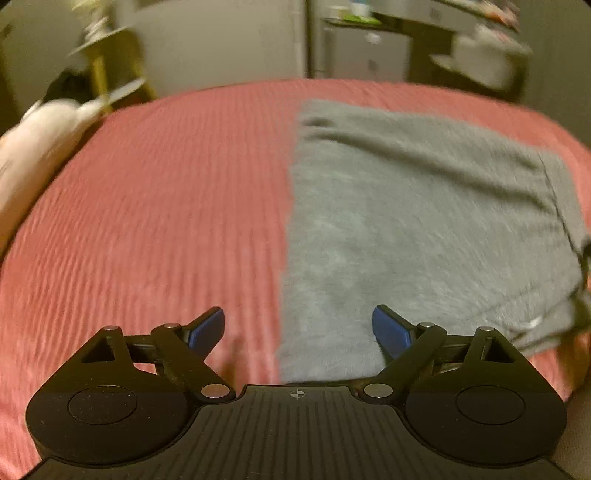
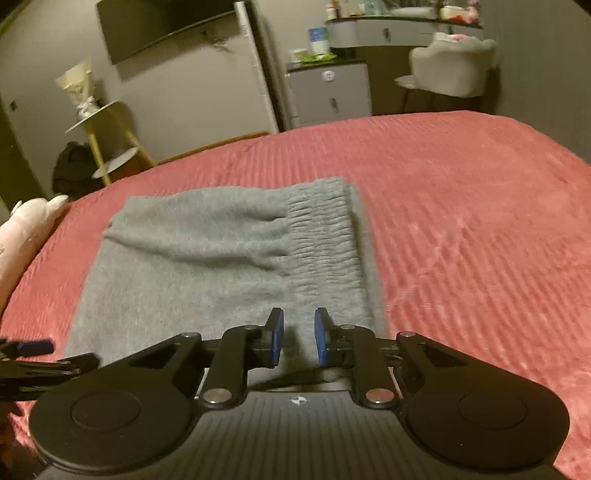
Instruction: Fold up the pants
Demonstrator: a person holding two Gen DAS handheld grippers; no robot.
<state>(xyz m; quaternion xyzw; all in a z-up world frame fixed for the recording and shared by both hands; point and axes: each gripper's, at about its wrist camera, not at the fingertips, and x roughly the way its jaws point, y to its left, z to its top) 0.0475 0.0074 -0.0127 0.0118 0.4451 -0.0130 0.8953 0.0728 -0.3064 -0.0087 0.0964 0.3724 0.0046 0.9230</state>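
Folded grey pants [image 2: 229,258] on red bed [image 2: 461,221], near edge hidden behind claws, waistband pointing right. Left claw [image 1: 297,328] wide open, empty; right claw [image 2: 298,338] narrowly parted, gripping nothing.

Home bedroom: red ribbed bedspread [image 2: 461,221], wall TV [image 2: 166,29], vanity desk [image 2: 399,29], plush chair [image 2: 450,66].

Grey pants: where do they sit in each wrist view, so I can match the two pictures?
Left wrist view: the grey pants fill the right half, folded edge running down the middle.
Right wrist view: the grey pants lie centre-left, gathered waistband on their right side.
Shared landmark: the yellow-legged shelf stand, upper left in both.
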